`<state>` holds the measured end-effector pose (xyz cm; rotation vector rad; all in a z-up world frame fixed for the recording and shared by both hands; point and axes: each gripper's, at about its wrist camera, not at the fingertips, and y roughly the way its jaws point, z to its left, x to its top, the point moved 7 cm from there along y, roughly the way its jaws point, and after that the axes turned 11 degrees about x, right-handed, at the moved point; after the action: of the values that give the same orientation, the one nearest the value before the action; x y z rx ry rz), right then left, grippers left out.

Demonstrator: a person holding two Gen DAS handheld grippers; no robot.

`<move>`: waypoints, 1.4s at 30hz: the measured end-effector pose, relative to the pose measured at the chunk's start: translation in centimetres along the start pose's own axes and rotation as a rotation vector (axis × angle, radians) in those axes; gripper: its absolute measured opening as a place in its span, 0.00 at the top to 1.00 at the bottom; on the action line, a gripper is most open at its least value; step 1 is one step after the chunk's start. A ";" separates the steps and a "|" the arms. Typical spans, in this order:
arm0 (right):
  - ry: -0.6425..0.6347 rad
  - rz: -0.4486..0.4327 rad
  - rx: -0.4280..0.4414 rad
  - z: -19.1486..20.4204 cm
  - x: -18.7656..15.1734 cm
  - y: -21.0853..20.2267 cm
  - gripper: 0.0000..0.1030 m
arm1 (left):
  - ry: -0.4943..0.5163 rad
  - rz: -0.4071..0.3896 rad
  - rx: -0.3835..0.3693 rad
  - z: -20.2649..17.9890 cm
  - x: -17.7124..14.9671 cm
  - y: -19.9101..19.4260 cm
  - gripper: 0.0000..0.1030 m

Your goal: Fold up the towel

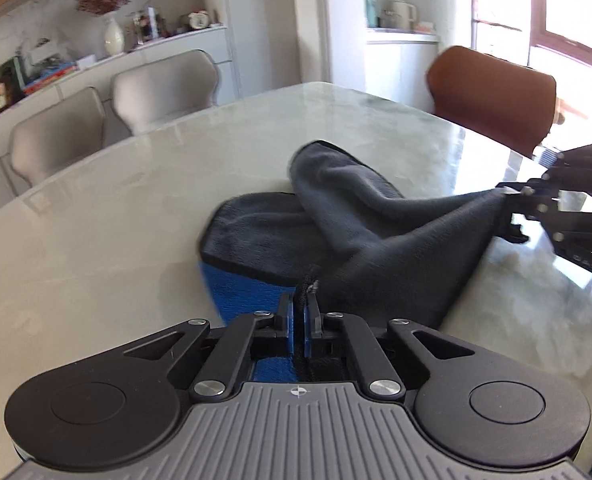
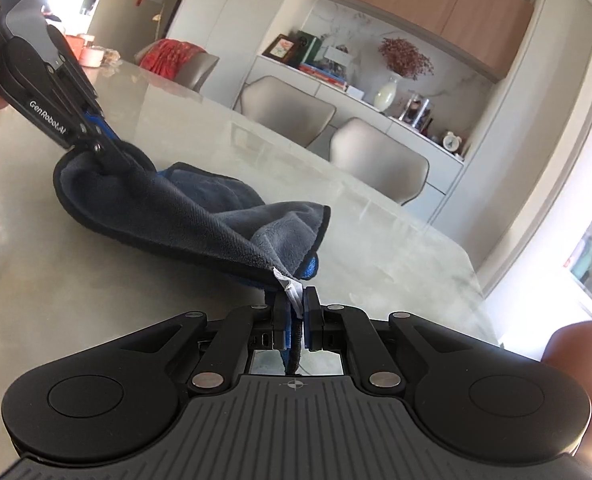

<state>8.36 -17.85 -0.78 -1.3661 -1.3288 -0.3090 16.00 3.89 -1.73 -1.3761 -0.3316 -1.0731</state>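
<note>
A towel (image 1: 359, 216), grey on one side and blue on the other, lies partly on the marble table (image 1: 96, 240) and is lifted at two corners. My left gripper (image 1: 300, 304) is shut on one corner of it. My right gripper (image 2: 294, 300) is shut on another corner, where a white label sticks out. The towel (image 2: 200, 216) sags between the two grippers, and its far part rests bunched on the table. The right gripper also shows at the right edge of the left wrist view (image 1: 511, 204). The left gripper shows at the upper left of the right wrist view (image 2: 108, 156).
Two beige chairs (image 1: 108, 120) stand at the table's far side and a brown chair (image 1: 491, 96) at its right end. A sideboard (image 2: 355, 92) with a vase, books and frames stands behind the chairs. The table edge (image 2: 463, 256) curves away at the right.
</note>
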 end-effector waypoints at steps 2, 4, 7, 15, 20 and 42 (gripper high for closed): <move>0.008 0.004 -0.006 -0.2 0.0 -0.1 0.95 | -0.020 -0.004 0.006 0.5 0.1 -0.3 0.97; 0.012 0.004 -0.003 -0.3 0.1 -0.3 0.95 | -0.029 -0.006 0.010 0.8 0.1 -0.6 0.97; 0.001 0.006 -0.003 -0.2 0.2 -0.6 0.95 | -0.015 -0.007 0.014 0.4 0.1 -0.9 0.97; -0.018 0.020 -0.009 -0.2 0.3 -0.7 0.95 | 0.081 -0.010 0.008 -2.0 -0.1 -1.2 0.94; -0.020 0.018 -0.007 0.0 0.1 -1.0 0.94 | 0.109 0.001 0.003 -2.7 -0.6 -1.0 0.92; -0.003 -0.022 -0.026 -0.9 0.8 -2.2 0.94 | -0.026 0.021 0.046 0.2 0.3 0.0 0.96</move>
<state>7.28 -18.83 1.23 -1.3755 -1.3473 -0.3402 16.22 3.91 -1.47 -1.3507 -0.3586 -1.0250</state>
